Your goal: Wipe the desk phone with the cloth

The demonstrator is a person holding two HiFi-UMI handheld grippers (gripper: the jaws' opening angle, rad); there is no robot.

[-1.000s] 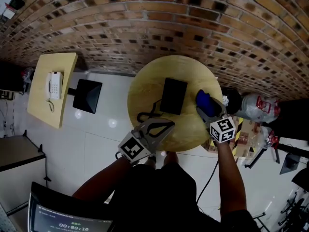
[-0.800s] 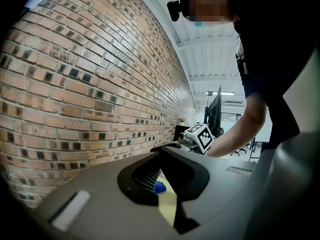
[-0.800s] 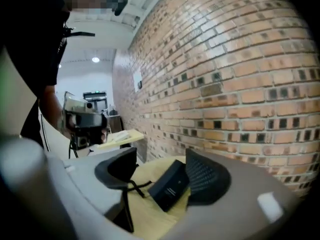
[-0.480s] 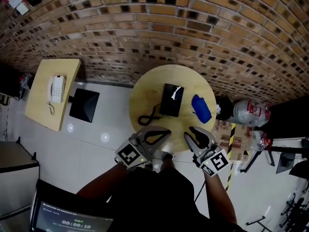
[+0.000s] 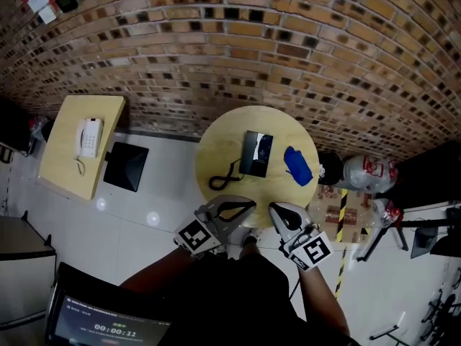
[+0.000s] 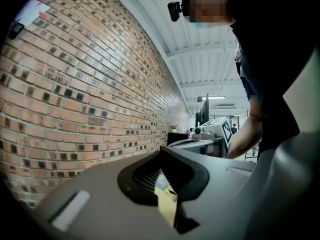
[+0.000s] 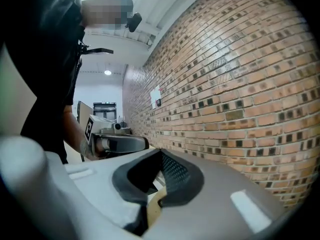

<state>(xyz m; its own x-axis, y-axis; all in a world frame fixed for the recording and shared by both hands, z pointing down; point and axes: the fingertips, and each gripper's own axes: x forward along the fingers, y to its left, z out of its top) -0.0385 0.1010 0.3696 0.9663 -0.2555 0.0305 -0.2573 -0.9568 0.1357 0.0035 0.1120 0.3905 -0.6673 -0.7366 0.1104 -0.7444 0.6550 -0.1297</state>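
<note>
A black desk phone (image 5: 256,154) lies in the middle of the round yellow table (image 5: 216,143), its cord (image 5: 223,177) curling off to the left. To the right of the phone a blue cloth (image 5: 297,166) lies bunched, and nothing touches it. My left gripper (image 5: 243,207) and right gripper (image 5: 277,211) hang side by side at the table's near edge, short of both phone and cloth. In each gripper's own view, the left gripper (image 6: 162,153) and right gripper (image 7: 160,153) show jaws closed together with nothing between them.
A brick wall (image 5: 288,42) runs behind the table. At the left stands a square wooden table (image 5: 61,164) bearing a white phone (image 5: 88,137), with a black seat (image 5: 125,166) beside it. Bags and bottles (image 5: 364,171) crowd the floor at the right. A screen (image 5: 108,326) sits at bottom left.
My right gripper has drawn back from the blue cloth to the table's near edge and shut empty; the cloth stays on the table. The head view has pulled back.
</note>
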